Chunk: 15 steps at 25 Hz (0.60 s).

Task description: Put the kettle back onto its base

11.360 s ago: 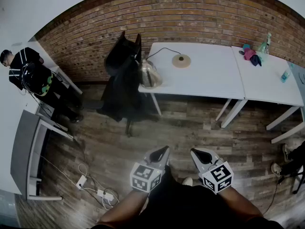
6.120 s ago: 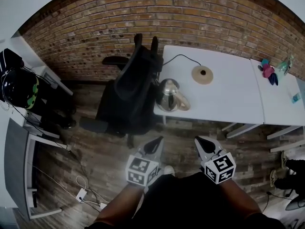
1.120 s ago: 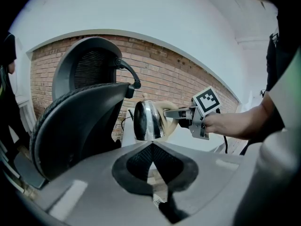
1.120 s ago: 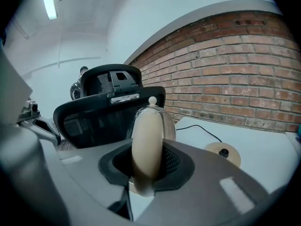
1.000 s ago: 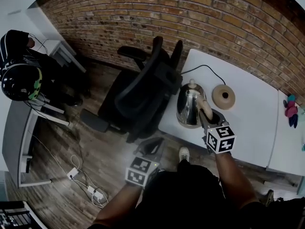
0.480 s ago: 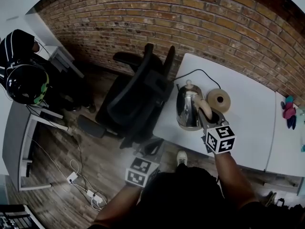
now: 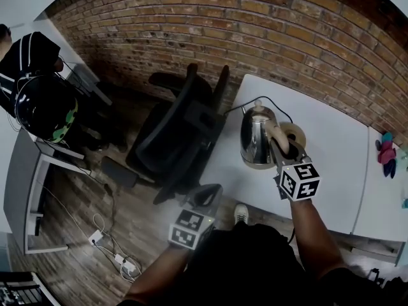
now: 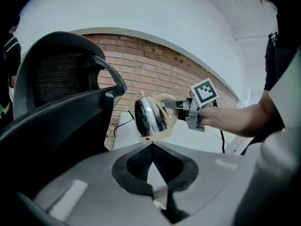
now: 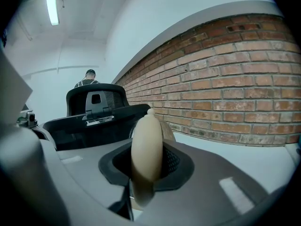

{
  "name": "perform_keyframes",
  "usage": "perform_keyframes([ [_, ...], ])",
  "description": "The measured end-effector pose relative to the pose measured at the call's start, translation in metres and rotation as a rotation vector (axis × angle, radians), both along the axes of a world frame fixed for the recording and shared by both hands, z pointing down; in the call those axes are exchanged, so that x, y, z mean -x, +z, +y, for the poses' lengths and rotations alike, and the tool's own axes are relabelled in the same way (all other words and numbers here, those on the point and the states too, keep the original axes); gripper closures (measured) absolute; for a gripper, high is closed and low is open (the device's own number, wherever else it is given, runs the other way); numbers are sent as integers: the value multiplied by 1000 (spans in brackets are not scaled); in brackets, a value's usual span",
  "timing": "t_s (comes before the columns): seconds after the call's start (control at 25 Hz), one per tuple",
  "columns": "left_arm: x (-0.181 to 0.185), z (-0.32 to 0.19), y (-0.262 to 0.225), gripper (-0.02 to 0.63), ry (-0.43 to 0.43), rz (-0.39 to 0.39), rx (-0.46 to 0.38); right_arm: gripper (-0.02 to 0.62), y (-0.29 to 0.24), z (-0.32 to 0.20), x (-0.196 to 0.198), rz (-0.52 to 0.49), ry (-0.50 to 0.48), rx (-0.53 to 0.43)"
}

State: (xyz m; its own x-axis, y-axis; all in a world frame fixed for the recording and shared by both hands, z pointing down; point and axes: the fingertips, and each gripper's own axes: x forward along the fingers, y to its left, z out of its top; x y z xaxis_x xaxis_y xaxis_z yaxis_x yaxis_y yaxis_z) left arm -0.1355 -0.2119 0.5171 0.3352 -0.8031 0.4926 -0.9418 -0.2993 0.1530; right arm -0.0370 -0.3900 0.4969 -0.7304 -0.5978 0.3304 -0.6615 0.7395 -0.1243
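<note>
Kettle [image 7: 255, 139], shiny steel, cream-handled, clamped in right hand-held gripper [image 7: 281, 147]; left hand-held gripper [image 7: 208, 194] closed.

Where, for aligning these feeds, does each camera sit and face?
Head view: on the head, looking down at table, kettle and base; left gripper, right gripper, forearms show.
Left gripper view: low beside the chair, facing the kettle; own shut jaws show.
Right gripper view: faces the brick wall; jaws clamp the handle.
All share the kettle.

One overhead, two low views of kettle [image 7: 255, 142]
</note>
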Motion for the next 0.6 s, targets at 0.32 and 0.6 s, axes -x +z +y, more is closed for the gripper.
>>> perform_keyframes([
  [0.32, -12, -21, -2, 604, 14, -6, -2, 499, -7, -37, -22, -5, 45, -5],
  [0.6, -19, -38, 2, 606, 23, -6, 2, 499, -10, -69, -47, 4, 97, -20],
])
